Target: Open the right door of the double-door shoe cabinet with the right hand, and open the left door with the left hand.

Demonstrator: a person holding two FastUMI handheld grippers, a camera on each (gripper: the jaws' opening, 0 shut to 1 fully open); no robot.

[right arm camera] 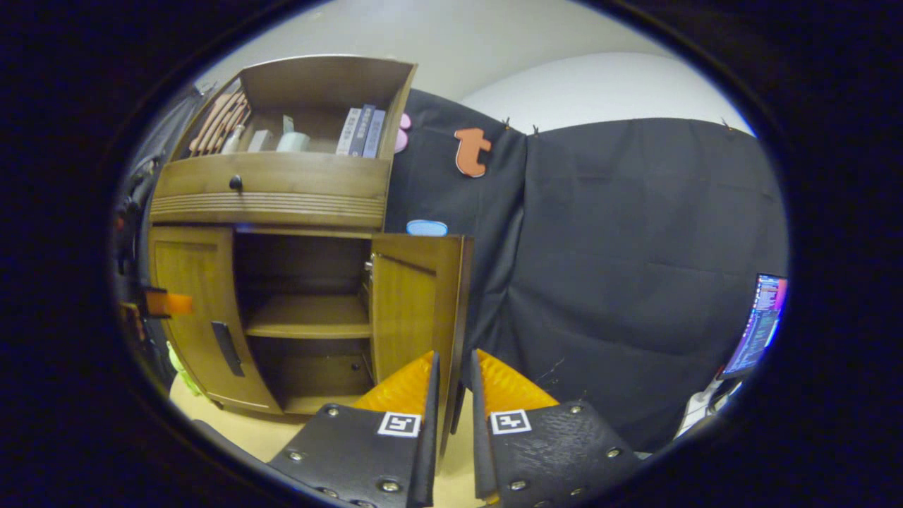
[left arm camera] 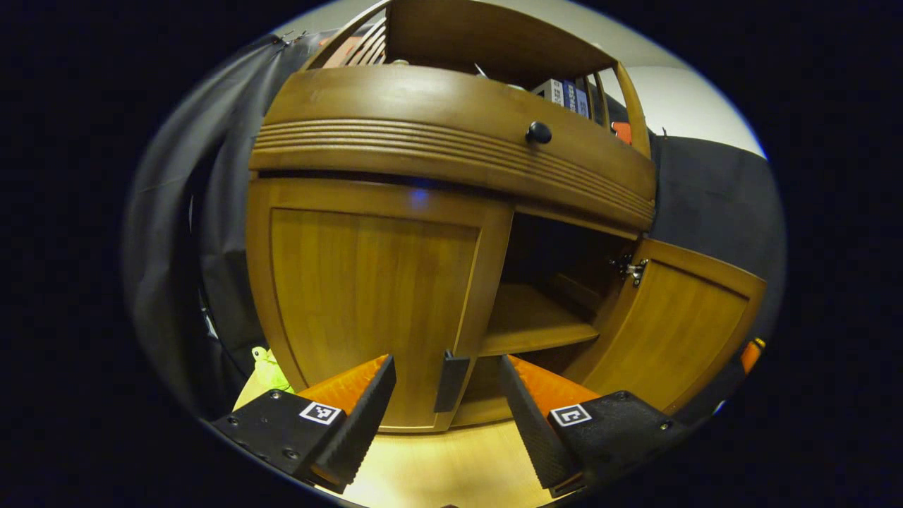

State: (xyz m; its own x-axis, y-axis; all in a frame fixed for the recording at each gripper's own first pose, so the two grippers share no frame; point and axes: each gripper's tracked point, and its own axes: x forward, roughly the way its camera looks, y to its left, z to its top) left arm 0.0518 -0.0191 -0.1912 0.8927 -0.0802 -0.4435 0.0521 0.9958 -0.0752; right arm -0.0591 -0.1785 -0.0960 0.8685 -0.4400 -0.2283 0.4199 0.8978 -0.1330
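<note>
The wooden shoe cabinet (left arm camera: pixel 451 141) stands close in front in the left gripper view. Its left door (left arm camera: pixel 367 296) is closed, with a dark vertical handle (left arm camera: pixel 450 381) at its inner edge. My left gripper (left arm camera: pixel 446 363) is open, one finger on each side of that handle without touching it. The right door (left arm camera: pixel 677 331) is swung out, baring an inner shelf (left arm camera: pixel 529 317). In the right gripper view the open right door (right arm camera: pixel 413 296) stands edge-on, and my right gripper (right arm camera: pixel 453 356) is shut on the dark handle (right arm camera: pixel 457 409) at its edge. The left gripper (right arm camera: pixel 166 303) shows by the left door (right arm camera: pixel 197 303).
A drawer with a black knob (left arm camera: pixel 538 132) runs above the doors. Books (right arm camera: pixel 363 130) stand on the open top shelf. Black cloth hangs behind and to the right. A lit monitor (right arm camera: pixel 758 324) is at far right. A yellow-green item (left arm camera: pixel 268 367) lies left of the cabinet on the light wooden floor (left arm camera: pixel 437 466).
</note>
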